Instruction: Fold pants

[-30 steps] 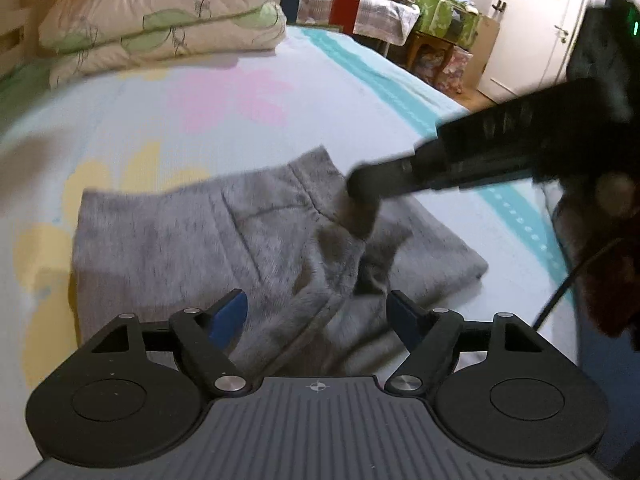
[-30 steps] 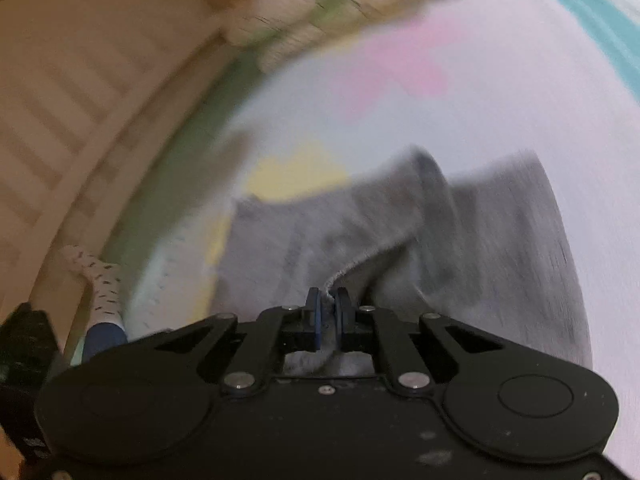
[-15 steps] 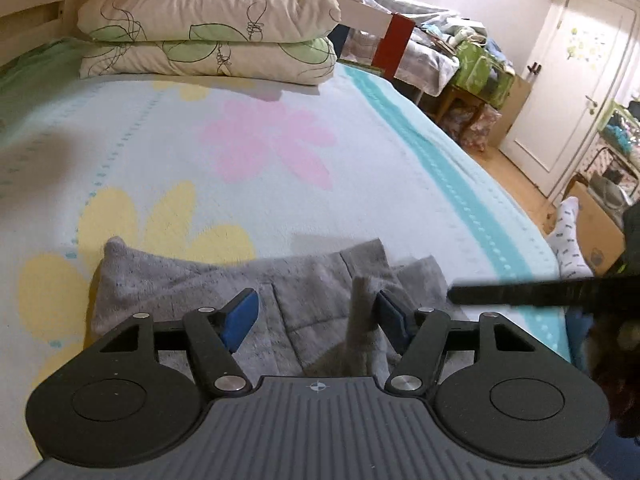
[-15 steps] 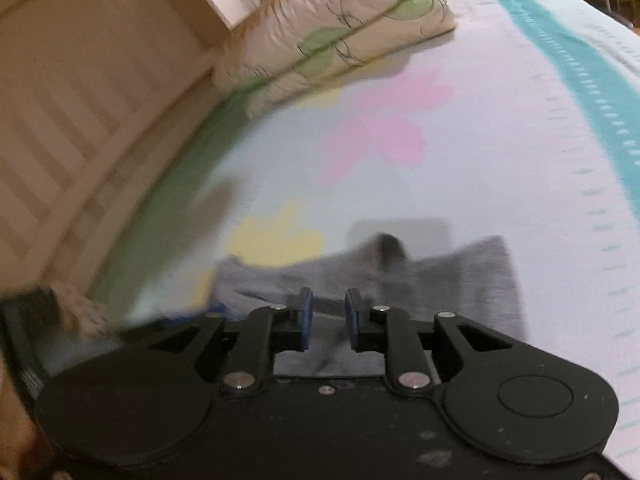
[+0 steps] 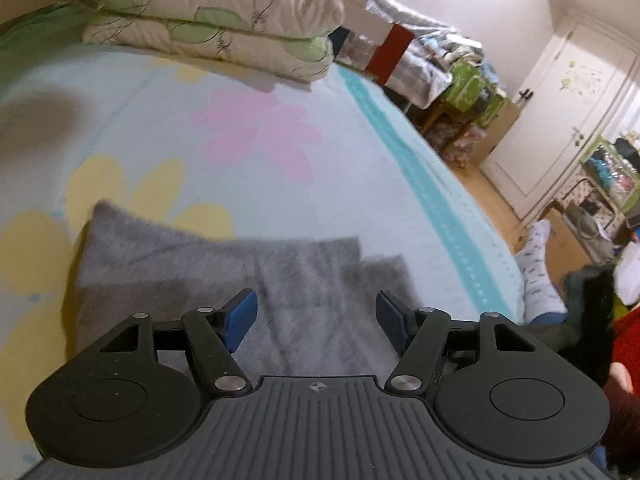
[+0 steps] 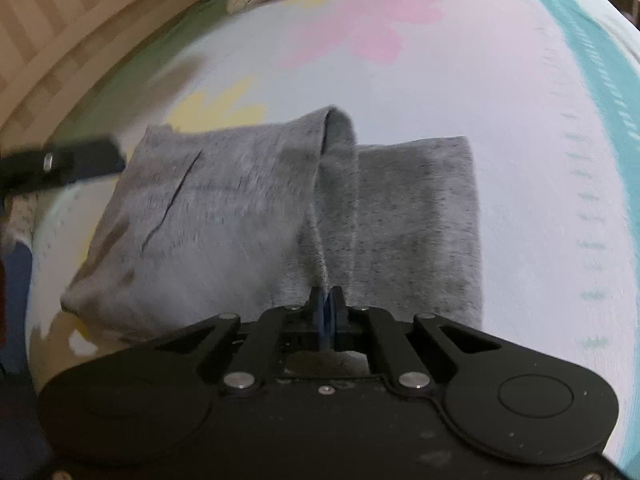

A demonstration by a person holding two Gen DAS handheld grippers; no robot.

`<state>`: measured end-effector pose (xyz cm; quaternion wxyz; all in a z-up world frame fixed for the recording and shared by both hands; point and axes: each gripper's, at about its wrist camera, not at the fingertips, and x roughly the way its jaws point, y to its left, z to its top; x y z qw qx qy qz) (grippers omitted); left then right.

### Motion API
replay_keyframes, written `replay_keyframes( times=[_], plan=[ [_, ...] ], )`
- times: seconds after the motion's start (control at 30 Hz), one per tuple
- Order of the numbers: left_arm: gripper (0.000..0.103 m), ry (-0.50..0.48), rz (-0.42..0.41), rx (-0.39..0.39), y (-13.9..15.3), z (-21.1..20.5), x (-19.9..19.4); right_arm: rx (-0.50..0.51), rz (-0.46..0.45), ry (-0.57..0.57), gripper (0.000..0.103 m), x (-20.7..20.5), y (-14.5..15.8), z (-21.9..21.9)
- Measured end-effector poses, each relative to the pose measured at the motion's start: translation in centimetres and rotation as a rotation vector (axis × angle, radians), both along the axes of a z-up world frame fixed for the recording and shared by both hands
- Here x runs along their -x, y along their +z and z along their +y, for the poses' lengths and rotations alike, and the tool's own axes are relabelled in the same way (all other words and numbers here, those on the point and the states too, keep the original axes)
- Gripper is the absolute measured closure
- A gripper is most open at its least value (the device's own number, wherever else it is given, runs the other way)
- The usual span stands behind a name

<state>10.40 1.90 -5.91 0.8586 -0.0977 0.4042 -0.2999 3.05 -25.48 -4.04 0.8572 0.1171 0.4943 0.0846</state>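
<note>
The grey pants (image 5: 224, 272) lie folded into a compact bundle on the flowered bed sheet. My left gripper (image 5: 316, 316) is open and empty, hovering just above their near edge. In the right wrist view the pants (image 6: 248, 216) show a raised fold ridge running down their middle. My right gripper (image 6: 329, 312) has its jaws pressed together at the near end of that ridge; the fabric meets the pads, but a grip on it cannot be made out. The left gripper's finger (image 6: 64, 164) shows at the pants' far left corner.
Two stacked pillows (image 5: 216, 20) lie at the head of the bed. The bed's right edge has a teal stripe (image 5: 432, 196). A socked foot (image 5: 536, 264) stands beside the bed. A wooden headboard (image 6: 60, 40) is at the left.
The right gripper, open half a second ago, has shut at the fold ridge. The left gripper has opened wider and the pants lie flatter than one second ago.
</note>
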Motion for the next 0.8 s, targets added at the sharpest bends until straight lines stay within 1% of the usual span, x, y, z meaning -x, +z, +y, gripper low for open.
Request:
replay_keyframes(
  times=[0.07,0.1,0.13,0.17,0.2,0.27,0.3,0.37,0.47,0.53,0.63,0.67,0.7,0.8],
  plan=[
    [0.039,-0.002,0.02,-0.034,-0.8,0.2,0.6,-0.009,-0.036,-0.047,0.09,0.4,0.8,-0.9],
    [0.039,-0.005,0.029,-0.052,-1.3,0.1,0.9,-0.036,-0.057,-0.079,0.081,0.5,1.2,-1.6],
    [0.039,-0.01,0.039,-0.073,-1.9,0.0,1.2,-0.07,-0.071,-0.104,0.077,0.7,1.5,-2.3],
    [0.039,-0.014,0.049,-0.09,-2.5,-0.3,1.4,-0.1,-0.083,-0.123,0.069,0.8,1.9,-2.5],
    [0.038,-0.02,0.068,-0.111,-3.3,-0.7,1.6,-0.133,-0.095,-0.14,0.064,0.8,2.1,-2.6],
    [0.034,-0.042,0.088,-0.145,-4.7,-1.4,1.7,-0.179,-0.089,-0.145,0.06,0.6,2.1,-2.5],
    [0.033,-0.053,0.066,-0.158,-4.9,-1.7,1.9,-0.193,-0.072,-0.146,0.06,-0.1,1.5,-2.0],
    [0.031,-0.058,0.056,-0.164,-4.6,-1.9,1.9,-0.199,-0.036,-0.148,0.06,-0.8,0.6,-1.4],
    [0.031,-0.041,0.057,-0.122,-3.7,-0.8,1.7,-0.177,0.008,-0.146,0.059,-1.6,-0.7,-0.9],
    [0.031,0.002,0.039,-0.113,-3.0,0.5,1.7,-0.188,0.03,-0.149,0.058,-1.8,-1.5,-0.8],
    [0.03,0.079,0.01,-0.109,-2.2,2.8,1.5,-0.215,0.033,-0.15,0.057,-1.8,-2.4,-0.8],
    [0.03,0.106,0.014,-0.103,-2.1,3.8,1.3,-0.234,0.034,-0.146,0.055,-1.8,-2.5,-0.8],
    [0.03,0.127,0.023,-0.098,-2.1,4.4,1.2,-0.249,0.037,-0.142,0.051,-1.8,-2.6,-0.7],
    [0.03,0.191,0.049,-0.099,-2.4,6.5,0.8,-0.295,0.049,-0.145,0.048,-1.8,-2.5,-0.8]
  ],
)
